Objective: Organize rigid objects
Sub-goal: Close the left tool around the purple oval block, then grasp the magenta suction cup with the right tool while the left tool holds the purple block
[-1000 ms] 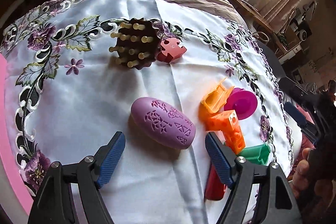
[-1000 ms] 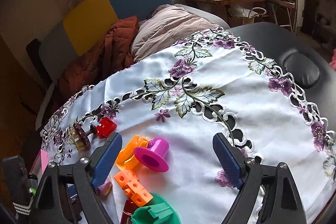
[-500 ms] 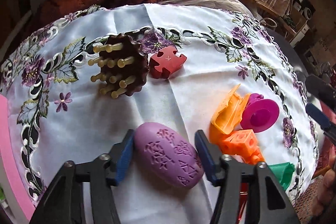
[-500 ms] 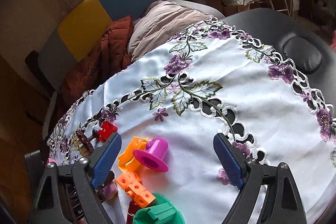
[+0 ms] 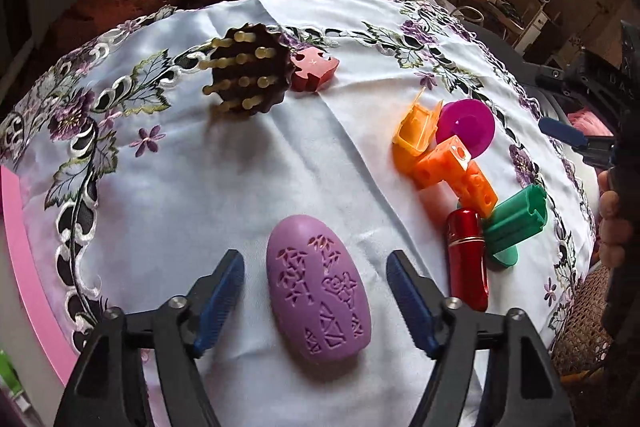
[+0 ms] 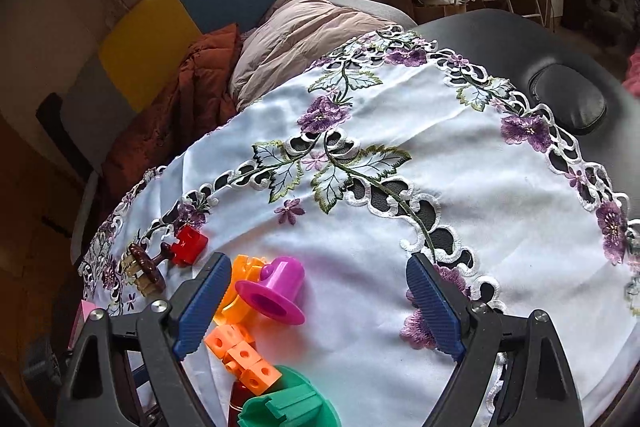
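Observation:
A purple oval object with carved patterns (image 5: 318, 291) lies on the white embroidered cloth (image 5: 200, 187). My left gripper (image 5: 316, 299) is open, a finger on each side of it with gaps both sides. To its right lie a red cylinder (image 5: 466, 259), a green piece (image 5: 514, 223), orange cubes (image 5: 460, 175), an orange clip (image 5: 414, 137) and a magenta funnel piece (image 5: 466, 125). My right gripper (image 6: 320, 307) is open and empty above the cloth, with the magenta piece (image 6: 276, 293) and orange cubes (image 6: 240, 351) by its left finger.
A brown peg brush (image 5: 250, 77) and a red puzzle piece (image 5: 314, 67) lie at the far side of the cloth. A pink edge (image 5: 24, 267) runs along the left. Bedding and a jacket (image 6: 192, 95) lie beyond the table.
My left gripper has opened wider around the purple oval, which now lies lengthwise between the fingers. The view has shifted and shows more of the toys at right. The right gripper barely moved.

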Demonstrator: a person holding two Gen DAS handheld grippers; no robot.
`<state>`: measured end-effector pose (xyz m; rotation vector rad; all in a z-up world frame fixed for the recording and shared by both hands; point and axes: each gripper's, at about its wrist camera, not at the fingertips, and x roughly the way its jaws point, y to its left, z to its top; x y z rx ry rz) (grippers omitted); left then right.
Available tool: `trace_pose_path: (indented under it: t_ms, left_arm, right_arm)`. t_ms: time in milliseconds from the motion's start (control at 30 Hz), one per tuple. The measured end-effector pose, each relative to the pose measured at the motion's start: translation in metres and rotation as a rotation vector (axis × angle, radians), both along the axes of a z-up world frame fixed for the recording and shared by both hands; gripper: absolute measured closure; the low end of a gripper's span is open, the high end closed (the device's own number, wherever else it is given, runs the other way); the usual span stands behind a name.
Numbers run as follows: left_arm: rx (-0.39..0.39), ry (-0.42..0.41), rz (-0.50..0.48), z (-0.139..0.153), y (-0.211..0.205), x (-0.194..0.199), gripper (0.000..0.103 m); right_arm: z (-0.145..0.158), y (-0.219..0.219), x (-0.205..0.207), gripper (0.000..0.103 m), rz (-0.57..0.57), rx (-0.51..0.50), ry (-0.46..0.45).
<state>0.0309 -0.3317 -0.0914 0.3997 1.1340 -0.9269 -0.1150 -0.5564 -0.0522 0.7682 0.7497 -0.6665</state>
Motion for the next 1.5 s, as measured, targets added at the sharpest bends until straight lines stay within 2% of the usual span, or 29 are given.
trace_pose_path:
  t_ms: [133,433,500,533,567,700,1000,1067,1200,1300,1433,1500]
  left_arm:
    - [0.002,0.011,0.058,0.004,0.012,-0.001,0.026]
    - [0.037,-0.045,0.081,0.007,0.001,-0.012,0.03]
    - [0.059,-0.062,0.091,0.002,-0.001,-0.012,0.05]
    - [0.07,-0.037,0.094,-0.005,-0.001,-0.011,0.057]
    - [0.063,-0.051,0.1,-0.007,0.003,-0.011,0.06]
    - [0.028,-0.091,0.07,-0.007,0.015,-0.019,0.061]
    - [0.015,-0.138,0.042,-0.006,0.041,-0.046,0.061]
    - [0.003,-0.138,0.045,-0.007,0.046,-0.048,0.061]
    - [-0.014,-0.127,0.056,-0.007,0.05,-0.047,0.061]
    - [-0.018,-0.13,0.056,-0.008,0.051,-0.047,0.062]
    - [-0.021,-0.136,0.057,-0.008,0.052,-0.048,0.062]
    - [-0.026,-0.132,0.062,-0.008,0.053,-0.047,0.062]
  right_arm:
    - [-0.002,-0.001,-0.001,0.013,-0.007,0.003,0.007]
    - [-0.002,-0.001,-0.001,0.013,-0.011,0.001,0.009]
    - [-0.002,-0.001,-0.002,0.013,-0.011,0.001,0.008]
    - [-0.002,-0.001,-0.002,0.013,-0.011,0.001,0.008]
    - [-0.002,-0.001,-0.001,0.013,-0.01,0.001,0.008]
    - [-0.001,0.002,0.002,0.013,0.012,-0.004,0.008]
    - [-0.007,0.006,0.01,0.016,0.066,0.018,0.015]
    - [-0.01,0.004,0.009,0.02,0.06,0.039,0.011]
    - [-0.016,0.002,0.008,0.037,0.055,0.074,0.02]
    - [-0.019,0.005,0.012,0.037,0.079,0.089,0.023]
    - [-0.017,0.017,0.023,0.038,0.137,0.026,0.062]
    - [-0.019,0.021,0.029,0.042,0.164,0.006,0.092]
